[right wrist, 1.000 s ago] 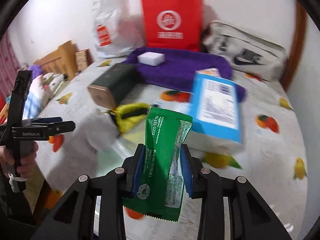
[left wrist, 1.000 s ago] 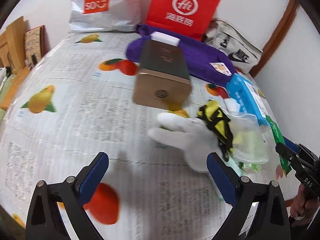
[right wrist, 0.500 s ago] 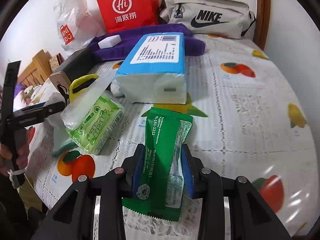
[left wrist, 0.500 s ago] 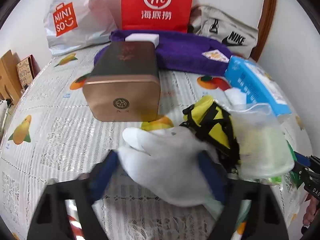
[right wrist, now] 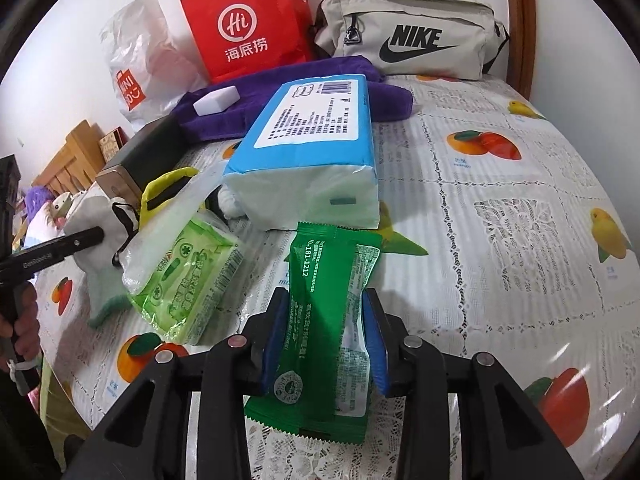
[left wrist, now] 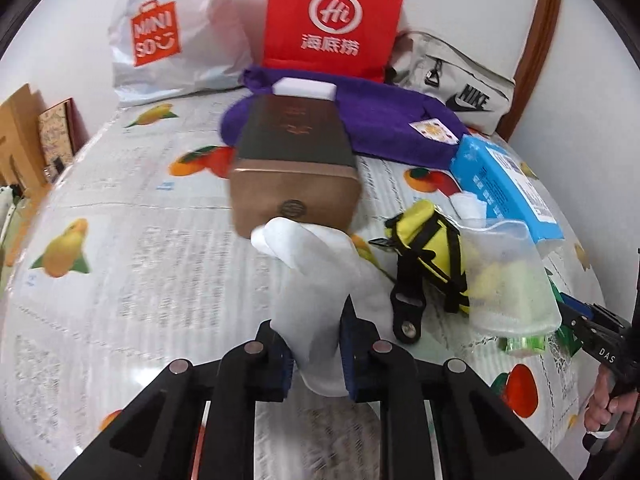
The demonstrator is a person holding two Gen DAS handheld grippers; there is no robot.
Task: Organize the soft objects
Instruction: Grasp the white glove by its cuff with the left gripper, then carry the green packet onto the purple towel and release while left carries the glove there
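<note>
Bronze tin point(left wrist: 295, 184) just behind white sock point(left wrist: 320, 280) pinched in left gripper point(left wrist: 316, 354).

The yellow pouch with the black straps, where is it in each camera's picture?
Left wrist view: the yellow pouch lies right of centre, beside the white glove that the left claw pinches.
Right wrist view: the pouch peeks out at the left, behind the light green tissue pack.
Shared landmark: the red bag standing at the back against the wall.
</note>
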